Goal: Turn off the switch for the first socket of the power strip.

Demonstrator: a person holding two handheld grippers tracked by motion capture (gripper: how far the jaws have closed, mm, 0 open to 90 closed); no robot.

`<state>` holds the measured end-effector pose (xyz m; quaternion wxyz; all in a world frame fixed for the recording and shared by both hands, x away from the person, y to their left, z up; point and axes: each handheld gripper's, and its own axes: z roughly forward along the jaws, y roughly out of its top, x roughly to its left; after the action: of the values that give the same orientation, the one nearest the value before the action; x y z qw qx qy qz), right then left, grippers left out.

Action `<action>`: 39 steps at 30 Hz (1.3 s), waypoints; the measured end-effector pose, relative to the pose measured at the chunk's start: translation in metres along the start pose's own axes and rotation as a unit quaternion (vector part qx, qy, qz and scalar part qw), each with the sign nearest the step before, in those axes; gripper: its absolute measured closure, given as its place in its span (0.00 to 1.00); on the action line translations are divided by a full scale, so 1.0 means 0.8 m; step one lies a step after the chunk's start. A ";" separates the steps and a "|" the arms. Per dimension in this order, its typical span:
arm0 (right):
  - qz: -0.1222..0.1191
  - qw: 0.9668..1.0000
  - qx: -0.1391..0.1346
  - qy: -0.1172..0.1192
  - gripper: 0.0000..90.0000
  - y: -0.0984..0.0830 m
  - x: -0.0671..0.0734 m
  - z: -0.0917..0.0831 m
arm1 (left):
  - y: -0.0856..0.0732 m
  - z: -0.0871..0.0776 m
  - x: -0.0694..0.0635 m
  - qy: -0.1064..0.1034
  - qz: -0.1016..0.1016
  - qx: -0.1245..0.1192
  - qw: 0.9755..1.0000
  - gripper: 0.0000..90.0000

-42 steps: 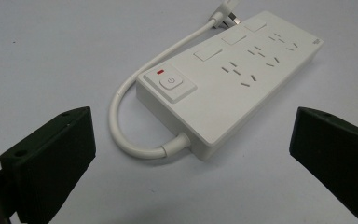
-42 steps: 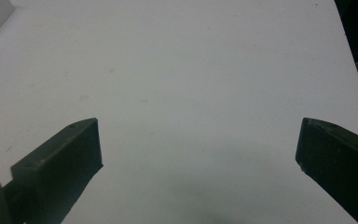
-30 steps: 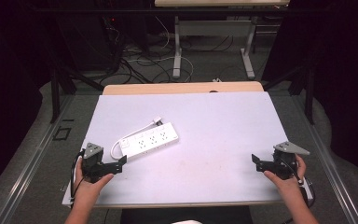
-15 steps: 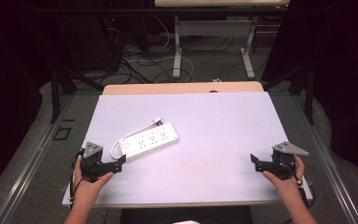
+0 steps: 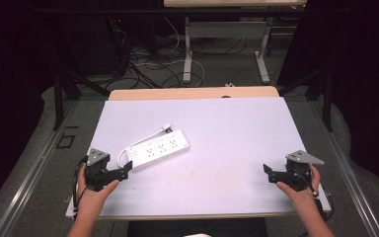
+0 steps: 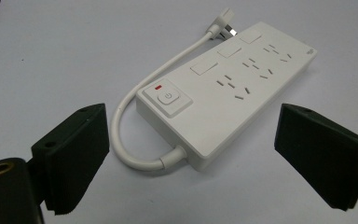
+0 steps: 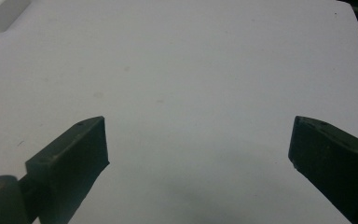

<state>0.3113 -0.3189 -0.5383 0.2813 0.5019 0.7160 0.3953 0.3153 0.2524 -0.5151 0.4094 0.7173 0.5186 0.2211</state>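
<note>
Strip (image 5: 159,149) lies left of table (image 5: 227,128) centre, long axis slanting toward the far right, switch end just ahead of our left gripper (image 5: 123,172), jaws wide, empty; right gripper (image 5: 267,170) likewise, well apart.

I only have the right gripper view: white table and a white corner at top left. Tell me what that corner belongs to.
Observer: A white power strip; the high view shows it lying flat on the table's left half.
Operator: Report where the left gripper sits.
Observer: The left gripper is open, jaws wide, aimed at the strip's switch end.
Operator: Give me the cord.
Observer: The cord loops alongside the strip; its plug lies unplugged on the table.
</note>
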 end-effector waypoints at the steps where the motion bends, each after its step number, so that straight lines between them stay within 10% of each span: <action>1: 0.000 1.000 0.001 0.000 0.04 0.000 0.000 0.000 | 0.001 0.000 0.000 -0.001 0.002 0.002 1.000 0.14; 39: 0.002 1.000 0.002 -0.001 0.06 -0.002 0.000 0.002 | 0.023 -0.008 0.009 0.010 -0.008 0.017 1.000 0.40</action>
<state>0.3115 -0.3185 -0.5404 0.2802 0.5043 0.7155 0.3940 0.3234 0.2589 -0.4974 0.3936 0.7180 0.5320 0.2157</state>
